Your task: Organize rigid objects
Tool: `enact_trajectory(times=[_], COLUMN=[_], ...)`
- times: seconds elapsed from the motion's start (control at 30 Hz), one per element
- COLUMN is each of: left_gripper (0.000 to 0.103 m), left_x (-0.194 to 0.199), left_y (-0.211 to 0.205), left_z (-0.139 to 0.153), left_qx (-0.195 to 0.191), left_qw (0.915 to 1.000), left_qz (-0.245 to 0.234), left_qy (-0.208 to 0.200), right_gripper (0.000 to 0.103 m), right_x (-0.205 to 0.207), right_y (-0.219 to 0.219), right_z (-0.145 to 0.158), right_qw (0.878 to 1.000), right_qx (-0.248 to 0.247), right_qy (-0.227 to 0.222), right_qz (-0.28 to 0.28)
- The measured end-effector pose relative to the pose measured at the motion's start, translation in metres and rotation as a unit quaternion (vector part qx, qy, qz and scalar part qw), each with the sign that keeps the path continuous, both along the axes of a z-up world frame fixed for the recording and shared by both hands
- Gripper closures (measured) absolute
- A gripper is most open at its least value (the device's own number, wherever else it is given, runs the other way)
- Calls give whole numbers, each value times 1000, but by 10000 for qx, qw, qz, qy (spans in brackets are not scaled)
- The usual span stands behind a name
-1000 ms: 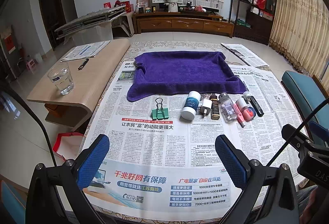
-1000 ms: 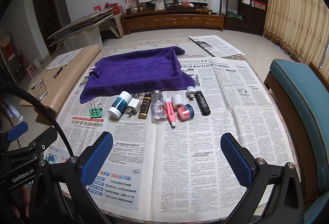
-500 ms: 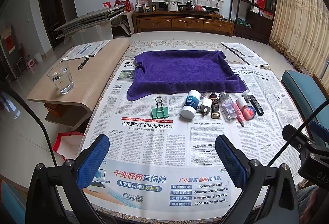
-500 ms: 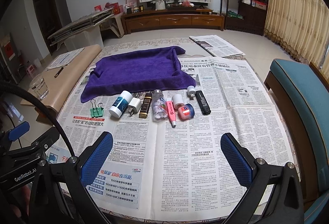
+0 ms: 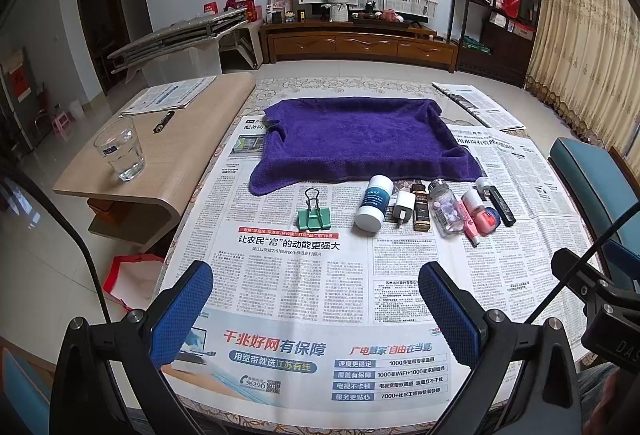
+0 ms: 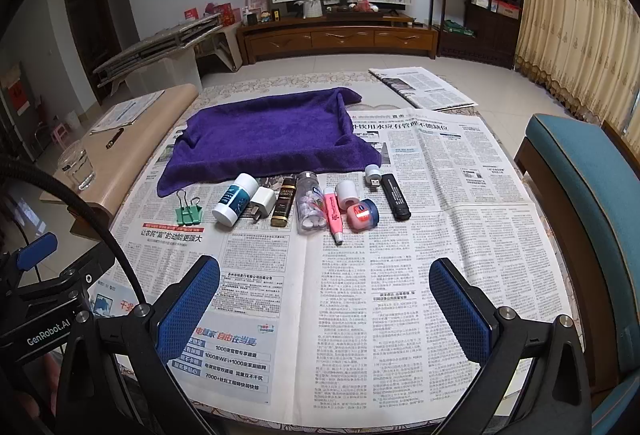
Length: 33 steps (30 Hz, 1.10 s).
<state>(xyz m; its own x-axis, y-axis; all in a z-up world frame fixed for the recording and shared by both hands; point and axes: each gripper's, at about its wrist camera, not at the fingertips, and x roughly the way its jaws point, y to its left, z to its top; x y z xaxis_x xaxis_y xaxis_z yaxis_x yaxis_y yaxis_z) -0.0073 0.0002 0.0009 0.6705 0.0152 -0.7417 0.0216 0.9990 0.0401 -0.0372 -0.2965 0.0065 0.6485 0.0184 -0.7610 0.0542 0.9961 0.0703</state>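
Grippers, left gripper (image 5: 316,309) and right gripper (image 6: 326,305), both spread wide over bare newspaper (image 6: 400,295); bottle row (image 6: 308,203) lies along purple towel (image 6: 264,135) edge.

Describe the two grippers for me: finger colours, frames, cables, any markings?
Both grippers, left gripper and right gripper, have black angular frames with silver bolts and two fingers faced with blue textured pads. A black cable arcs past the left one, whose body reads "GenRobot.AI" in white; it has a blue lever. The right one's body shows white letters "DAS", cut off.
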Motion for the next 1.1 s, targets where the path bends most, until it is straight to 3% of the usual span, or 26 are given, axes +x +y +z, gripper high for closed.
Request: enact_trajectory(times=[0.37,0.63,0.9,1.1], left_gripper=[0,0,0,0], left_x=[2,27,64,108], left_y=[2,11,27,21], left_z=[-2,-16,-39,-78], left_qx=[-11,-58,-293,-89], left_qw=[10000,9998,9992,9991], left_qz=[19,156,258,282], left_qy=[12,104,-35,318], right_gripper=[0,0,0,0], right_x=[-1,7,32,61], right_y=[-1,-8,-29,-54], right_z=[-3,-5,-13,-28], right_qw=[10000,9999,9999,9999], right_qx=[8,94,19,71], right_qy=[25,-20,-106,-51], right_qz=[16,-27,-88,-83])
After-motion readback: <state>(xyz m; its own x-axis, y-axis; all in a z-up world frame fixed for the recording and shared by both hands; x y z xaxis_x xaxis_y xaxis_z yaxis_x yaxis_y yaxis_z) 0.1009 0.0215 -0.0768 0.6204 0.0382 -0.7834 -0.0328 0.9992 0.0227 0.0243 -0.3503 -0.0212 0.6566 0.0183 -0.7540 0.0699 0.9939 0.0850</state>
